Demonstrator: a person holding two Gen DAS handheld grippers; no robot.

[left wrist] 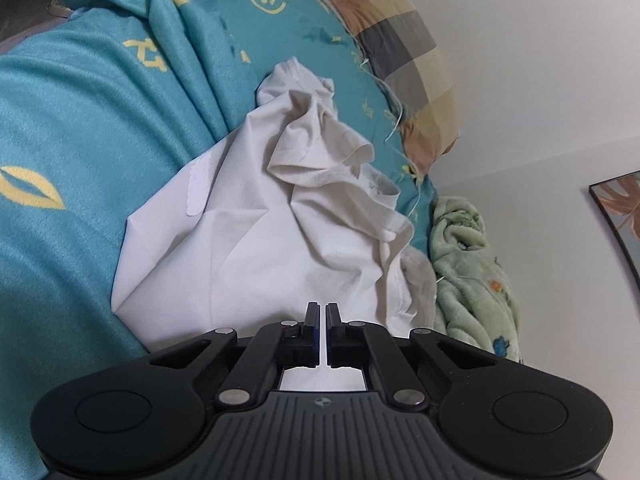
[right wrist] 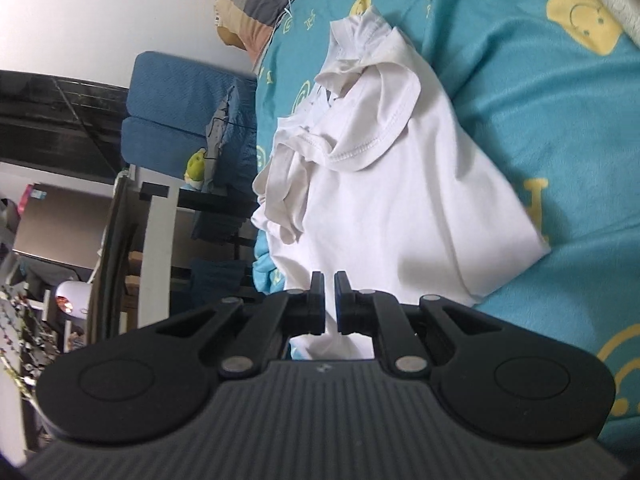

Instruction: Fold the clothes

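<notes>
At the near hem of the white T-shirt (left wrist: 248, 248), the left tongs (left wrist: 323, 308) are drawn together to a hairline slit. White cloth shows through the slit, but whether any of it is actually pinched cannot be told. The right tongs (right wrist: 329, 278) are almost as tight, with a slightly wider gap also filled with white, so a grip there looks likely but is not certain. The shirt lies partly folded on the teal bed cover (left wrist: 80, 120), its body fairly flat near the tongs. Farther off, its sleeve (left wrist: 320, 152) and collar end sit bunched in a loose heap. The main risk is a shallow or single-layer bite. If either pair has only the top layer of the hem, lifting would peel the layers apart and spoil the fold. A missed grip on one side would drag the shirt askew. The crumpled sleeve is the next worry: carrying the hem over it would trap the lump inside and leave a bulging, crooked packet. The cover itself is soft and rumpled, so it could snag in the tips and rise with the shirt. In the right wrist view the shirt's left side lies close to the bed edge (right wrist: 264, 272), and a sideways pull could tip cloth over it. The checked pillow (left wrist: 404, 52) at the far end and the green blanket (left wrist: 468, 264) to the right crowd the landing space.
</notes>
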